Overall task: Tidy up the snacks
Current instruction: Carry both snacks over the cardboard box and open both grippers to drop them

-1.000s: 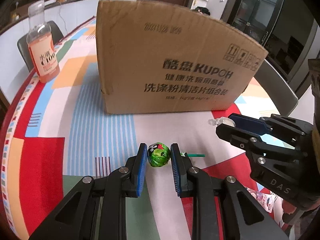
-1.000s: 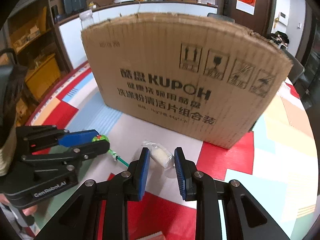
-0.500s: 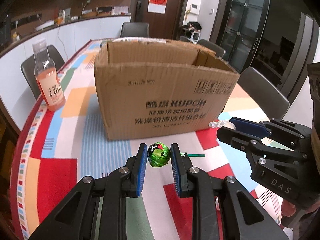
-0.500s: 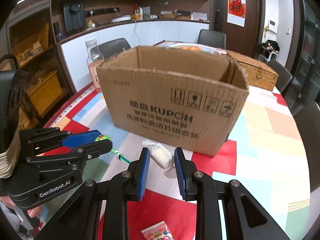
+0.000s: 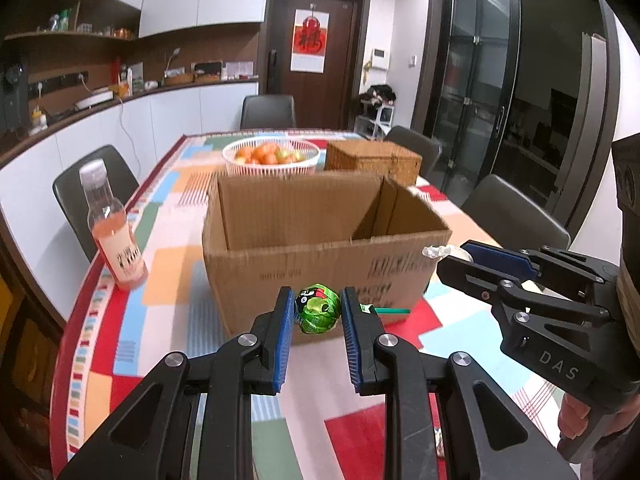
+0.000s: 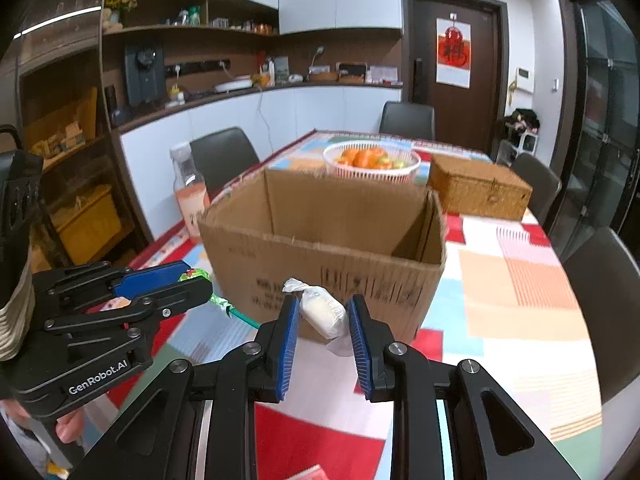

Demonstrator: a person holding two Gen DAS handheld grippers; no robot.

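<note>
The left gripper was clamped on a green-wrapped lollipop, the right gripper on a white clear-wrapped candy, both raised just before the open brown cardboard box on the colourful patchwork tablecloth.

Cardboard box: floor hidden behind near wall in both views; contents cannot be told. Printing on its front is smeared and unreadable. Lollipop: stick mostly hidden behind the left gripper's jaws. Bottle: label blurred. Packet at the right wrist view's bottom edge is cut off. Items on the back shelves are too small to identify.
</note>
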